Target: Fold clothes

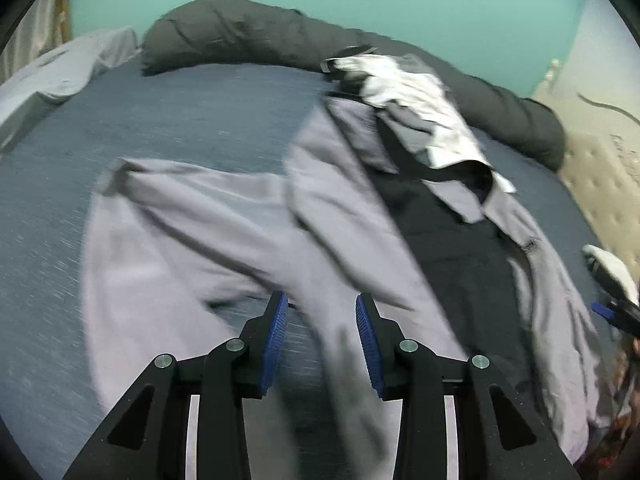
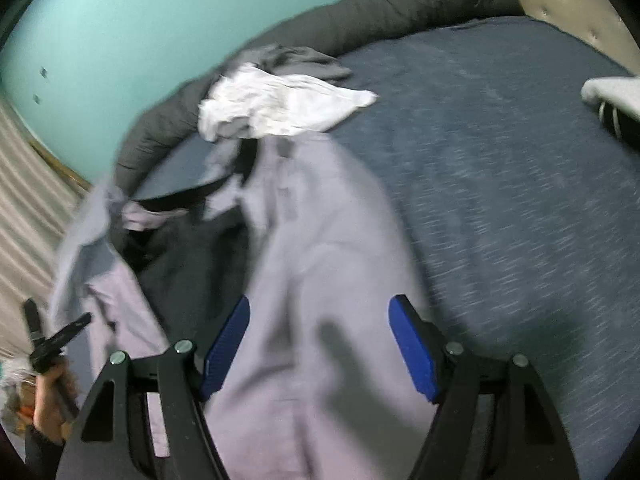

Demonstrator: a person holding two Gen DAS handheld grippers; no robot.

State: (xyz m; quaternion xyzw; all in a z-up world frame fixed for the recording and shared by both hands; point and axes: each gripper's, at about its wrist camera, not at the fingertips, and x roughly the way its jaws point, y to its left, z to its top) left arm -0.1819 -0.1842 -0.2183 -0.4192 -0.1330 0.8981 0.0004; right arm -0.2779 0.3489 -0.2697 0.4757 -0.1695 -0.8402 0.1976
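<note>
My left gripper (image 1: 322, 342) hangs with jaws wide apart over the grey garment (image 1: 224, 216), which lies spread on the blue bedsheet (image 1: 180, 112); a fold of it passes between my fingers, ungripped. My right gripper (image 2: 320, 344) is also wide open above the same garment (the picture is blurred). A white cloth (image 2: 280, 108) lies at its far end, near the dark bolster (image 2: 380, 8).
</note>
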